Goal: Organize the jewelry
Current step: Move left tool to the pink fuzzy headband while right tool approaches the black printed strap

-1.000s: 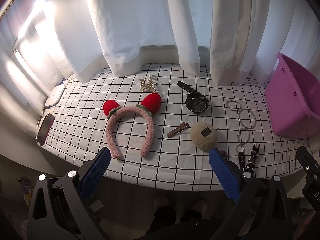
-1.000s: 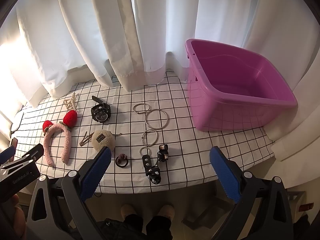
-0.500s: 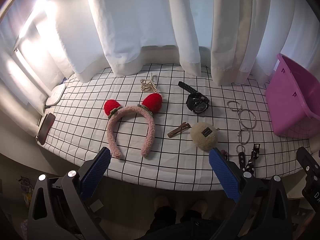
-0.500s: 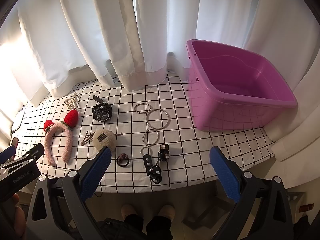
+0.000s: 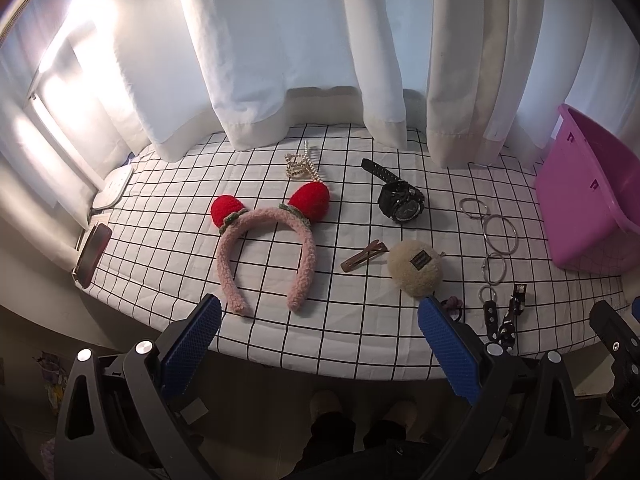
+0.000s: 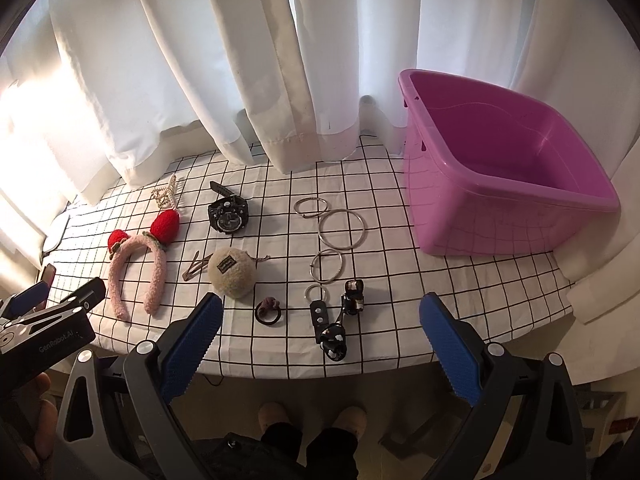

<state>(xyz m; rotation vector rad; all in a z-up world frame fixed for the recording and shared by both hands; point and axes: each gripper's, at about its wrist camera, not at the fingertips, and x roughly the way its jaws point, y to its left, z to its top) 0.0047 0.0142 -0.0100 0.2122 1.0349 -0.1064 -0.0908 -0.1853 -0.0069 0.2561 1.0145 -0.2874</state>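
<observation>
I have both tongs held back off the near edge of the surface (image 6: 400, 208), which is covered by a white cloth with a black grid. My left tongs (image 5: 320, 344) are spread wide with nothing between their blue pads, aimed toward the pink fuzzy headband (image 5: 266, 252) with red ears. My right tongs (image 6: 320, 344) are likewise spread wide and grip nothing, aimed toward the small pieces near the front edge. Behind the headband lies a pearl hair clip (image 5: 301, 165); to its right sit a black watch (image 6: 228, 216), a brown hair clip (image 5: 364, 256) and a cream fluffy ball (image 6: 232, 273) just beside that clip. Further right a row of metal rings (image 6: 342, 227) runs from the back toward the front, ending near dark clips (image 6: 336, 322) and a small hair tie (image 6: 268, 311). The purple tub (image 6: 500, 216) stands at the right end of the surface, well apart from the headband, and looks empty. White curtains (image 6: 256, 60) hang behind everything. A phone (image 5: 94, 254) lies at the far left edge.
</observation>
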